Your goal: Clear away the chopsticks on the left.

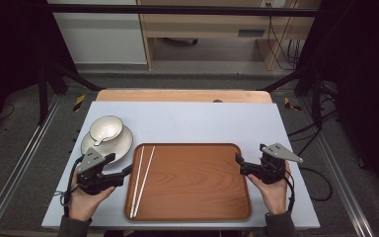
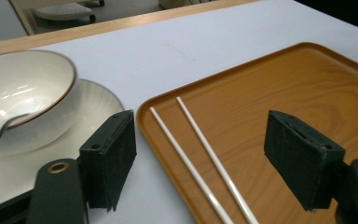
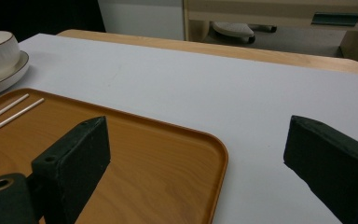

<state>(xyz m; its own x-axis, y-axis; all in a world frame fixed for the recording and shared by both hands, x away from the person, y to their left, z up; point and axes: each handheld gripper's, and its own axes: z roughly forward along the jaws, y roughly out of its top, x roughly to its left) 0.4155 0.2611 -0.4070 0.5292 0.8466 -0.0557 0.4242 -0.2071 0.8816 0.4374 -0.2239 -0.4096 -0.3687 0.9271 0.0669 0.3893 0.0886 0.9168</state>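
A brown wooden tray (image 1: pixel 197 182) lies at the middle front of the white table mat (image 1: pixel 202 121). Two white chopsticks (image 1: pixel 143 180) rest side by side along the tray's left side. Left of the tray, a white bowl (image 1: pixel 107 127) with a spoon (image 1: pixel 100 140) in it stands on a white plate (image 1: pixel 121 147). My left gripper (image 1: pixel 120 164) is open at the tray's left edge; in its own view the chopsticks (image 2: pixel 200 154) run between its jaws. My right gripper (image 1: pixel 250 154) is open, straddling the tray's right rim (image 3: pixel 216 154), with nothing held.
The mat's front edge (image 1: pixel 177 224) runs just below the tray. Bare wooden tabletop (image 1: pixel 182 95) shows behind the mat. Dark frame posts stand at both sides. Cabinets and cables (image 1: pixel 281 44) sit on the floor beyond the table.
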